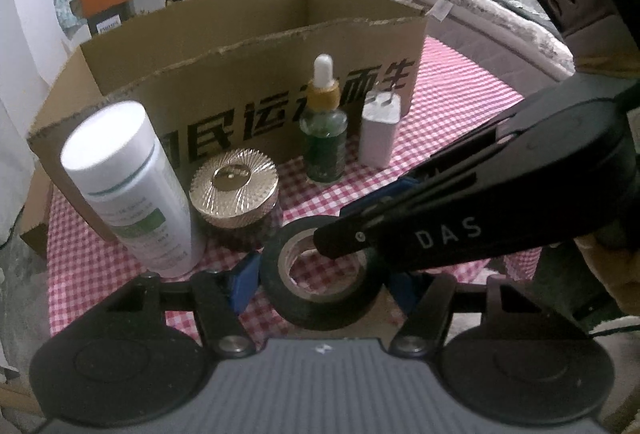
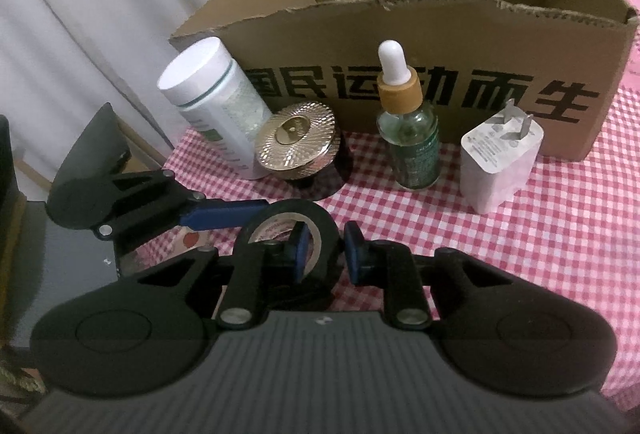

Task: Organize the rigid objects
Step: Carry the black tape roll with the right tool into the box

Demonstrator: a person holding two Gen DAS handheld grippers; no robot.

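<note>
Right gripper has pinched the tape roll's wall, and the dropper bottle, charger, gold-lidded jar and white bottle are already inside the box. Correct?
Not quite. The right gripper does pinch the tape roll, but the right wrist view shows all four items standing on the cloth in front of the box.

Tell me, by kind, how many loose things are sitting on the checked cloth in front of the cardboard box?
Bottles: 2 (white bottle, green dropper bottle)
Jars: 1 (gold-lidded jar)
Chargers: 1 (white plug charger)
Tape rolls: 1 (black tape roll)
Total: 5
</note>
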